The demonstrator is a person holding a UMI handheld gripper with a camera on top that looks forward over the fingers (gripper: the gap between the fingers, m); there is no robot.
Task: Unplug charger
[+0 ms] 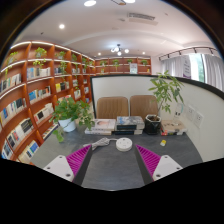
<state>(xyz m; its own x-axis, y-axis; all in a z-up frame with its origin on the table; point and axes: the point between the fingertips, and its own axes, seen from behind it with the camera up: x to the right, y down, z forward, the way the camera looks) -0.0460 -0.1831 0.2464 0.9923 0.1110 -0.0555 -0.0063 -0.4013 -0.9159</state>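
A round white charger puck (123, 144) lies on the dark grey table (112, 168), just beyond my fingers. A white plug with a short cable (100, 143) lies to its left, near the left finger's tip. My gripper (113, 160) is open, with the magenta pads (78, 158) spread wide and bare table between them. It holds nothing and stands short of the charger.
Behind the charger stand a stack of books (100, 126), a box (128, 124) and two potted plants (68, 112) (165, 95). Two chairs (113, 106) stand behind the table. Bookshelves (30, 90) line the left wall.
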